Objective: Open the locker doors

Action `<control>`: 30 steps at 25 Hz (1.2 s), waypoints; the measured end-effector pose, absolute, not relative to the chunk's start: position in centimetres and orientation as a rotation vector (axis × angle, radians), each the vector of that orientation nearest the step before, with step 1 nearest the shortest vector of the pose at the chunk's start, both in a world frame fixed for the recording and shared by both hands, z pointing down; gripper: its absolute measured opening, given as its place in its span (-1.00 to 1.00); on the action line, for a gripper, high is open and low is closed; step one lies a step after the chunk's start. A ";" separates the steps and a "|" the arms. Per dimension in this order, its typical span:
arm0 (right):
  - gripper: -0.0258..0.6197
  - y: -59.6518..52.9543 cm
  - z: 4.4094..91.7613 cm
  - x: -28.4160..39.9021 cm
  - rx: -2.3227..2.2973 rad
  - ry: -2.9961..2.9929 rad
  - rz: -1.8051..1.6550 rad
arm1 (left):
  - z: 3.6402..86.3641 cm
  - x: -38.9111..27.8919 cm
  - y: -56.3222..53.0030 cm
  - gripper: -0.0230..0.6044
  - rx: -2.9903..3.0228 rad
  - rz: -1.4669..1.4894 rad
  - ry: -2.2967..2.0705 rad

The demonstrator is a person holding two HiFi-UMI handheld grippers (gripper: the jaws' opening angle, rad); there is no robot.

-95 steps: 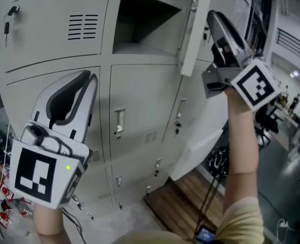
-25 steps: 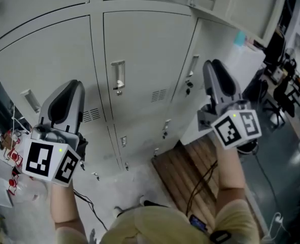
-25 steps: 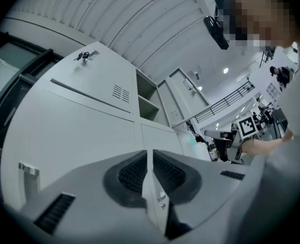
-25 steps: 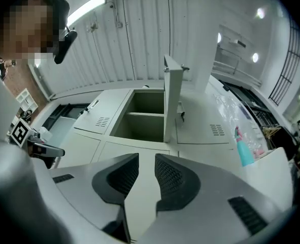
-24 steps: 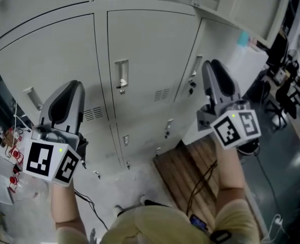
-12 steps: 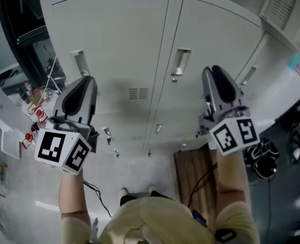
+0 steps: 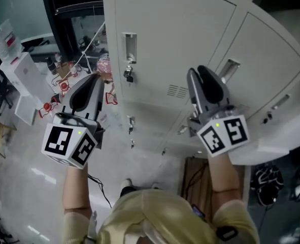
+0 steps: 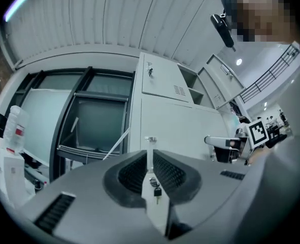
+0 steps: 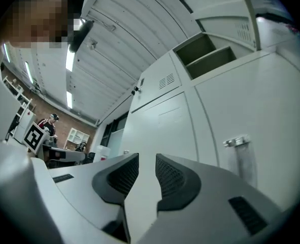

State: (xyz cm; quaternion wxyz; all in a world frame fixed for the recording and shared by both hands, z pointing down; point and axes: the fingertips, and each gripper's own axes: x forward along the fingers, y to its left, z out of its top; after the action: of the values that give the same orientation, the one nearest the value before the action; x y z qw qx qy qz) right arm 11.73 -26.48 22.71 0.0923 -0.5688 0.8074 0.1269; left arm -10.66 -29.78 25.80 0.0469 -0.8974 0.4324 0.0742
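Grey lockers (image 7: 190, 29) fill the head view. The left door carries a recessed handle (image 7: 129, 43) with a small key (image 7: 128, 74) hanging under it. My left gripper (image 7: 90, 83) hovers short of that door, a little below and left of the handle. In the left gripper view the handle (image 8: 150, 149) and key (image 8: 156, 191) line up in the narrow gap of the left gripper (image 8: 150, 155), which is open and empty. My right gripper (image 7: 201, 74) is open and empty before the neighbouring door, its handle (image 7: 230, 68) just to its right. That handle (image 9: 237, 144) shows beside the right gripper (image 9: 147, 160).
White boxes and red-tagged clutter (image 7: 25, 80) lie at the left beside a dark glass frame (image 7: 73, 11). A wooden pallet (image 7: 193, 174) sits on the floor below the lockers. An upper locker compartment (image 9: 205, 55) stands open. A person (image 9: 52, 121) stands far off.
The view has swung left along the lockers. Both grippers moved from the middle and right doors to the left and middle doors. Seconds earlier the right gripper was up by the open upper door.
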 end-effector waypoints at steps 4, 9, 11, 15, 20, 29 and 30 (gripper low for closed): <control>-0.63 -28.6 24.4 6.7 -1.570 2.512 0.356 | 26.8 -13.6 -29.4 -0.86 -2.703 0.220 1.427; -0.62 -31.1 26.0 2.1 -1.463 2.594 0.315 | 28.0 -17.1 -28.7 -0.86 -2.651 0.195 1.560; -0.63 -31.9 26.3 0.6 -1.428 2.614 0.307 | 28.4 -18.5 -28.3 -0.86 -2.625 0.188 1.611; -0.63 -33.3 26.3 -1.9 -1.388 2.631 0.312 | 28.7 -20.8 -27.6 -0.86 -2.578 0.179 1.691; -0.63 -35.5 26.5 -3.7 -1.442 2.596 0.292 | 28.9 -22.9 -26.7 -0.86 -2.539 0.174 1.754; -0.62 -38.4 26.3 -3.9 -1.647 2.480 0.267 | 29.6 -25.6 -26.6 -0.86 -2.527 0.174 1.792; -0.62 -38.6 26.3 -3.9 -1.666 2.470 0.270 | 29.7 -25.8 -26.7 -0.86 -2.530 0.175 1.792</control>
State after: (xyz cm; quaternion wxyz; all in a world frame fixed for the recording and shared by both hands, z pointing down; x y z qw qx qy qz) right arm -3.95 -38.57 26.29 0.0751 -0.5553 0.8234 0.0899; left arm -25.80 -26.72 29.67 0.0182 -0.8147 0.5768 0.0565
